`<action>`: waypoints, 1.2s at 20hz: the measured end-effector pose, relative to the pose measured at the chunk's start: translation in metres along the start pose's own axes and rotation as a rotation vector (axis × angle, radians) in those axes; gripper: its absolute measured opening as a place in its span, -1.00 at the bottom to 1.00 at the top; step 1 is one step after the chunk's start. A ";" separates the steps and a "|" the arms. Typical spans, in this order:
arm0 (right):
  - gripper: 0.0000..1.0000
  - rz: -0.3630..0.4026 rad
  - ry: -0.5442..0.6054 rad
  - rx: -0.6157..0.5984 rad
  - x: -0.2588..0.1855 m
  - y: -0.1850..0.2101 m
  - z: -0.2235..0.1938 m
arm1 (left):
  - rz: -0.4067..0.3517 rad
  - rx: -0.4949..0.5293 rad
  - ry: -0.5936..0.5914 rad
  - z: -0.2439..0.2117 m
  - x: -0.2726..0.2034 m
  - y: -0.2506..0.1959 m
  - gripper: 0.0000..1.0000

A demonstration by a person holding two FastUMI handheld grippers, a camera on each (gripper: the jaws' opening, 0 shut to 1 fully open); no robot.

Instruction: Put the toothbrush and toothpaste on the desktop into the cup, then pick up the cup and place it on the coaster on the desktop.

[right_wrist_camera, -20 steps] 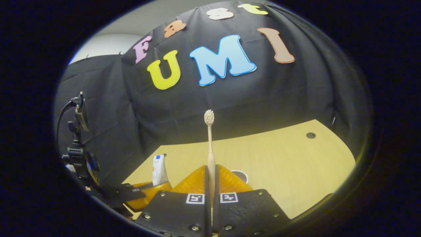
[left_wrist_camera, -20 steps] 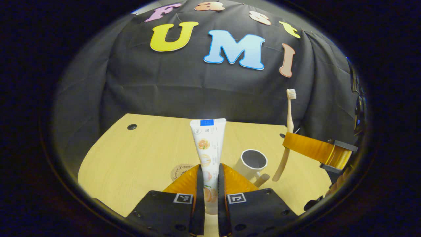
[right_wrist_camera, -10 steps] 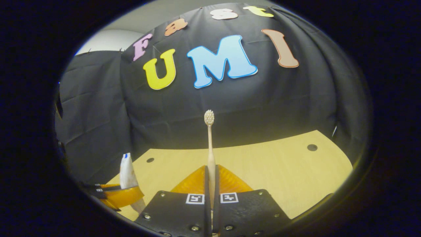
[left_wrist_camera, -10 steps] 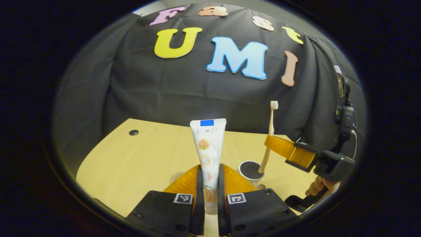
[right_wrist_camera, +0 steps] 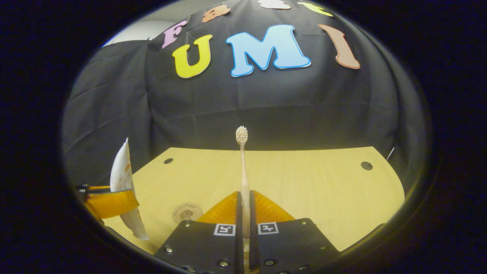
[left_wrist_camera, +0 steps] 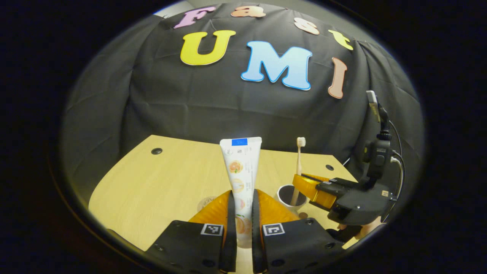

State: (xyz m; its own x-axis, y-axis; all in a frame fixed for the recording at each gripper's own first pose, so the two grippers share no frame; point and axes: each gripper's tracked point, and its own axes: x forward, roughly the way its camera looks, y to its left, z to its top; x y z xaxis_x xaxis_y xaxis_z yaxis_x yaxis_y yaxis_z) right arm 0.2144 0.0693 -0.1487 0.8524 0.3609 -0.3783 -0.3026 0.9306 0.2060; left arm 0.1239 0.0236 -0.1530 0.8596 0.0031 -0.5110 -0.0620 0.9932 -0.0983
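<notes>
The left gripper [left_wrist_camera: 241,213] clamps an upright toothpaste tube [left_wrist_camera: 240,167] above the desk [left_wrist_camera: 152,182]. The right gripper [right_wrist_camera: 243,213] clamps the toothbrush [right_wrist_camera: 243,171], whose lower end stands inside the cup [left_wrist_camera: 291,196]; the coaster [right_wrist_camera: 187,211] lies nearby.

Both views are dim overall; the light falls mainly on the counter [left_wrist_camera: 167,179], which glows warm and evenly in the lower middle of each frame, while the booth cloth behind stays dark with soft folds faintly lit; a bright patch glares on the top of the toothpaste [left_wrist_camera: 241,160] at the centre of the left gripper view; shadows on the counter are faint and soft; fisheye distortion bows the counter's edges and darkens the rims; focus is fairly sharp centrally, softer near the edges.
</notes>
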 end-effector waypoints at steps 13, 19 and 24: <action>0.66 -0.083 -0.036 -0.027 -0.056 -0.025 0.007 | -0.074 -0.026 -0.026 0.004 0.016 -0.026 -0.53; 0.66 -0.160 -0.077 0.012 -0.096 -0.058 0.017 | -0.176 -0.105 -0.109 0.021 0.030 -0.056 -0.53; 0.67 -0.218 -0.044 0.053 -0.122 -0.089 0.003 | -0.229 -0.164 -0.177 0.034 0.042 -0.077 -0.53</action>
State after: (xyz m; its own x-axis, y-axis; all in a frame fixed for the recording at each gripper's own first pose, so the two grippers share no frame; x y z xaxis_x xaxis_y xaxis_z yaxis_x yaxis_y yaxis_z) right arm 0.1386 -0.0580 -0.1180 0.9133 0.1477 -0.3795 -0.0875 0.9813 0.1714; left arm 0.1820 -0.0487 -0.1377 0.9345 -0.1841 -0.3047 0.0751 0.9385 -0.3369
